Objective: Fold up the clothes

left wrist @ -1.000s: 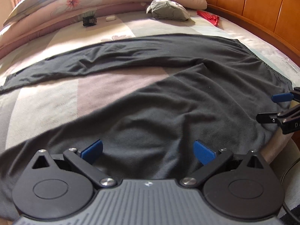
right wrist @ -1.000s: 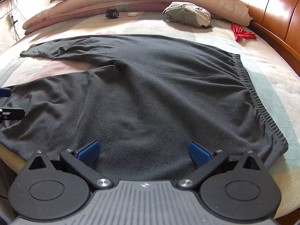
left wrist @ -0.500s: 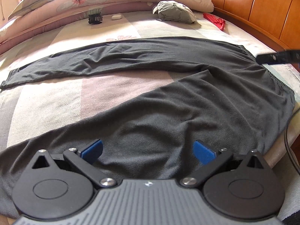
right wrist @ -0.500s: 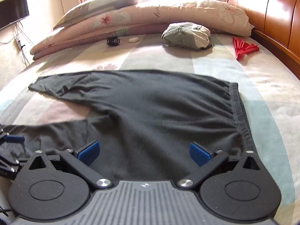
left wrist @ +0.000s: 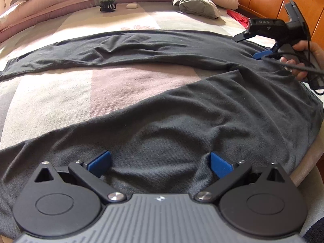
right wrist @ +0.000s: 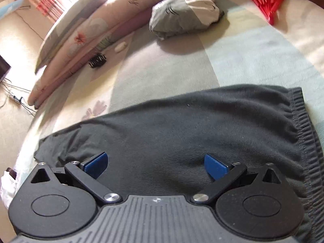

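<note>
Bed (left wrist: 60,93) bears dark trousers (left wrist: 182,111); both tongs gape.

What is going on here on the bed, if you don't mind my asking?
A person is about to fold dark grey trousers spread flat on a bed. The left tool hovers open over the near leg. The right tool, also open, is over the far side by the waistband. Nothing is gripped yet.
</note>
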`<state>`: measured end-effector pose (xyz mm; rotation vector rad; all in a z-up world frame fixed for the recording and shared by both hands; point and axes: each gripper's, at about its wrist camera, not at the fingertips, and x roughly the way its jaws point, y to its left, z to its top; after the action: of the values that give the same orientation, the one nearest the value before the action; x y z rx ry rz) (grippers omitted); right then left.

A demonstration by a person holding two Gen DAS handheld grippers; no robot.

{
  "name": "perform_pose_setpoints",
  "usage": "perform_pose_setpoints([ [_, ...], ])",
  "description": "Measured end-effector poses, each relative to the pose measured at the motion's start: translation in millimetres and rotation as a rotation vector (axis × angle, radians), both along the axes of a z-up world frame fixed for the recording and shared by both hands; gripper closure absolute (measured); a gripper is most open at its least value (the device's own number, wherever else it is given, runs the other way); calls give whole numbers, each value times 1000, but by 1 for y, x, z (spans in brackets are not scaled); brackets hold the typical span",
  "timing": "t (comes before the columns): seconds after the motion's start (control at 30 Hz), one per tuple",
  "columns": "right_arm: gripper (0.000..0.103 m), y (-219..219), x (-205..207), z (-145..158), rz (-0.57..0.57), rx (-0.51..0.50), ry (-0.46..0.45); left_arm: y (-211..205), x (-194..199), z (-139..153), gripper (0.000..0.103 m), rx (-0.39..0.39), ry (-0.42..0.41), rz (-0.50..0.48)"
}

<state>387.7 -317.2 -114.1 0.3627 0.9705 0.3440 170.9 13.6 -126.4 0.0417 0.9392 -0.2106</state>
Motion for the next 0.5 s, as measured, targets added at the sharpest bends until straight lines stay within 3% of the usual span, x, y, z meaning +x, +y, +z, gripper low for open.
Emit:
perform_pose_setpoints([
  [0.17, 0, 20, 11, -6, 5, -242, -93, 1, 0, -1, 1, -3, -6, -11],
  [0.37, 0, 25, 23, 1, -14, -293, -57, 2, -4, 1, 1, -10, -12, -8],
  [0.5, 0, 37, -1, 20, 61, -218, -85, 2, -6, 2, 1, -9, -14, -7],
])
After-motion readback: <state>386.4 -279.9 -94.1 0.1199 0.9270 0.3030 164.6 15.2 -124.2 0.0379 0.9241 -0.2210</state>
